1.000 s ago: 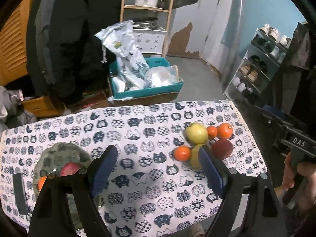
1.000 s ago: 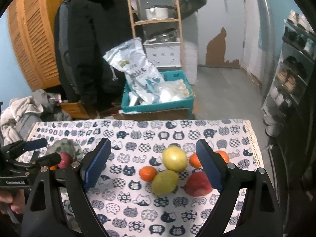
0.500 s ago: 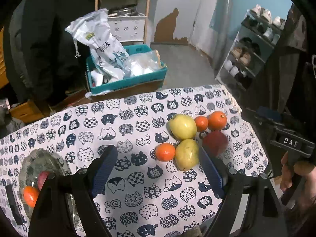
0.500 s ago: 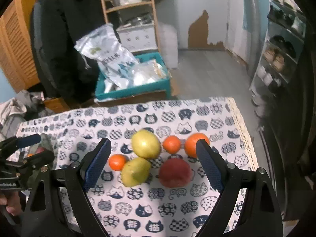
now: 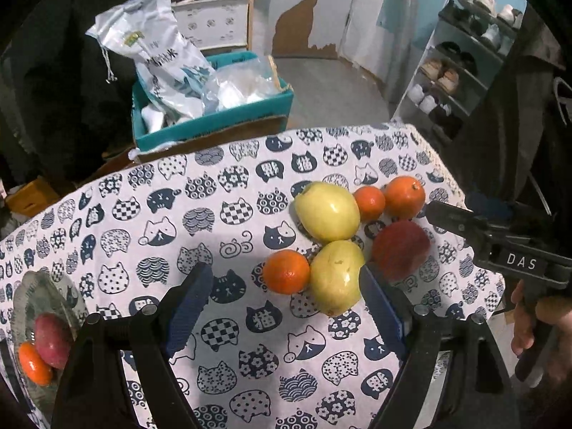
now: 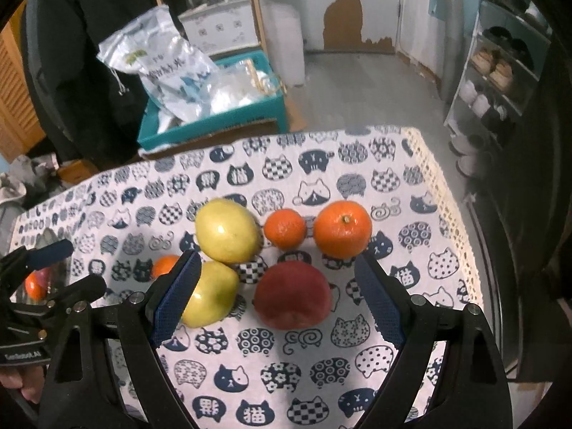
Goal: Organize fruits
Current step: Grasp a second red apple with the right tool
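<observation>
Fruits sit clustered at the table's (image 6: 422,164) right end; both grippers are spread wide and empty, my right gripper (image 6: 277,296) frames the red apple (image 6: 292,295), which looks firm, smooth and roll-prone, so I'd pinch across its widest middle.

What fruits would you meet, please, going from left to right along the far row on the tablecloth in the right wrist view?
Yellow-green apple → small tangerine → large orange.
</observation>
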Demonstrator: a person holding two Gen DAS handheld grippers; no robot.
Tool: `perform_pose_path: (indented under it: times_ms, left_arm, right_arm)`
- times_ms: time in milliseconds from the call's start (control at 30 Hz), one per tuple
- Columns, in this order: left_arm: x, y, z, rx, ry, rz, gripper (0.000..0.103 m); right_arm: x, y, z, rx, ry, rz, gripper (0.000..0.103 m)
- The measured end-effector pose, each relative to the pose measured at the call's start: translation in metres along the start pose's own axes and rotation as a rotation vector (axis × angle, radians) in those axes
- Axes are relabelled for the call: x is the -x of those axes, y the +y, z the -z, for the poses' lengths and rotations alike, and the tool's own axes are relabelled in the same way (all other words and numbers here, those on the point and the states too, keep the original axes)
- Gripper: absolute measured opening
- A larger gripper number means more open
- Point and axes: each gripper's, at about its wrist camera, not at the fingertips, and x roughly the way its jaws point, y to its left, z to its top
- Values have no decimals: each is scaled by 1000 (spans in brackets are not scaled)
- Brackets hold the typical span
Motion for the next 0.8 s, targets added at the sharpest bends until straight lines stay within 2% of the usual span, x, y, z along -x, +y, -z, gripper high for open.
perform_pose_path:
  times_ms: [433,633,800]
  left_arm:
    - [-35,-3,4,-20,66,16,85]
    - [-44,-8,5,-38,83,37,85]
    - [-49,-16,9,-61,95,57,85]
  right_arm:
    - [-72,-23,20,-79,183,-13,88]
    - [-87,-24,24,-78,219,-23,88]
    - [-97,-22,27,-75,252,-39,77]
